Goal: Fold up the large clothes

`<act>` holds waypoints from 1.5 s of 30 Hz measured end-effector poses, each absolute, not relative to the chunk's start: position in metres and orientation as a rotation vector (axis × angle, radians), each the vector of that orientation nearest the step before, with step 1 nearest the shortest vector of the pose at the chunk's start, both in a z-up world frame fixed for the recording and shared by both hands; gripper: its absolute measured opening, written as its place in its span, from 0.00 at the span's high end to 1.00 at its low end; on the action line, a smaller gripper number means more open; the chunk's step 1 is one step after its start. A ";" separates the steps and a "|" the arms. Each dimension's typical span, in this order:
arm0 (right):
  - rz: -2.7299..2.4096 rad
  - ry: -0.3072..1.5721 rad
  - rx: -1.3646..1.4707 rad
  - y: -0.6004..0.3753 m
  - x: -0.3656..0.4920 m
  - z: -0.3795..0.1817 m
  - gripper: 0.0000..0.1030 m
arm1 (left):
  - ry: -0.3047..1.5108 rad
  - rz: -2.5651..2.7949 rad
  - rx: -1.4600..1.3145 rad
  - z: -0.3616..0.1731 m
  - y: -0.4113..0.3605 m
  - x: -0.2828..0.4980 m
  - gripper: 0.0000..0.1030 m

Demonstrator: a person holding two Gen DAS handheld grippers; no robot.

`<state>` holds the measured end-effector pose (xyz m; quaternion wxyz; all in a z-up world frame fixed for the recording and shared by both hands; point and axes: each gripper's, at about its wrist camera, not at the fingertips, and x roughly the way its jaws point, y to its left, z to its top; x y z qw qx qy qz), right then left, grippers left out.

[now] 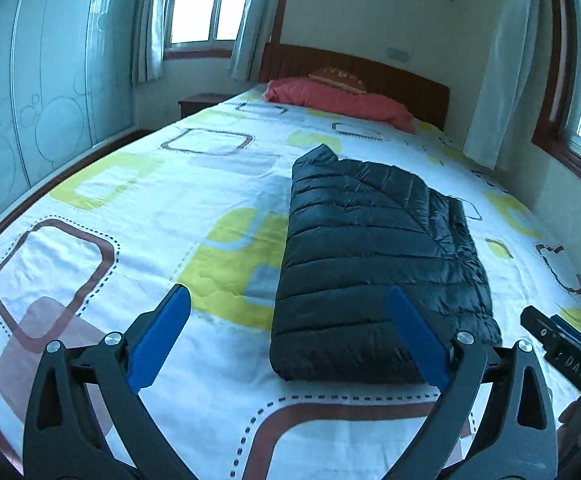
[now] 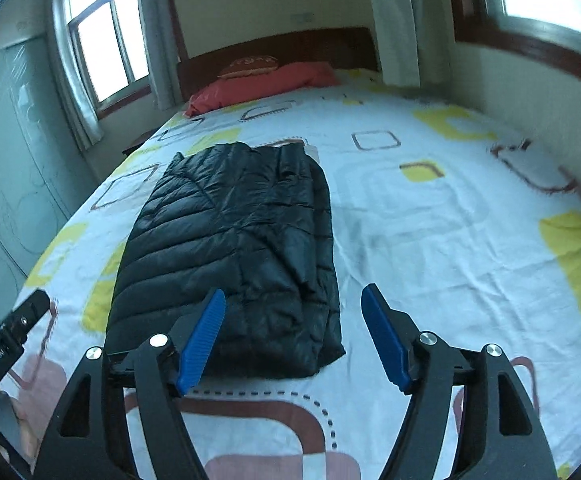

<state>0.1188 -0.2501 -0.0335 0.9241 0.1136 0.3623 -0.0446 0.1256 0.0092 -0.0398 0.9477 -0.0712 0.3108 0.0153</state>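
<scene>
Hand-held gripper (image 1: pixel 288 300) finger (image 1: pixel 418 338) hides the folded jacket's (image 1: pixel 370 248) corner.

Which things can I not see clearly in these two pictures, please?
- Underside and inner layers of the folded black jacket: hidden by its own top layer, both views.
- Jacket's near edge: partly covered by the blue fingers in the left wrist view.
- Small cushion on the red pillow: its pattern is too small and blurred.
- Right gripper: cut off by the edge of the left wrist view.

Both the left gripper (image 1: pixel 288 336) and right gripper (image 2: pixel 293 338) have black angular arms with silver screws, ribbed blue fingers (image 2: pixel 202 342), and white lettering on the housing.
</scene>
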 end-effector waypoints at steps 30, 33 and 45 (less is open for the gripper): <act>-0.086 0.643 0.155 -0.221 0.078 -0.001 0.32 | 0.594 0.039 -0.097 -0.016 -0.009 0.082 0.04; -0.087 0.642 0.156 -0.221 0.077 -0.001 0.32 | 0.594 0.039 -0.100 -0.015 -0.009 0.081 0.04; -0.091 0.631 0.161 -0.219 0.073 0.005 0.32 | 0.590 0.035 -0.093 -0.013 -0.011 0.077 0.04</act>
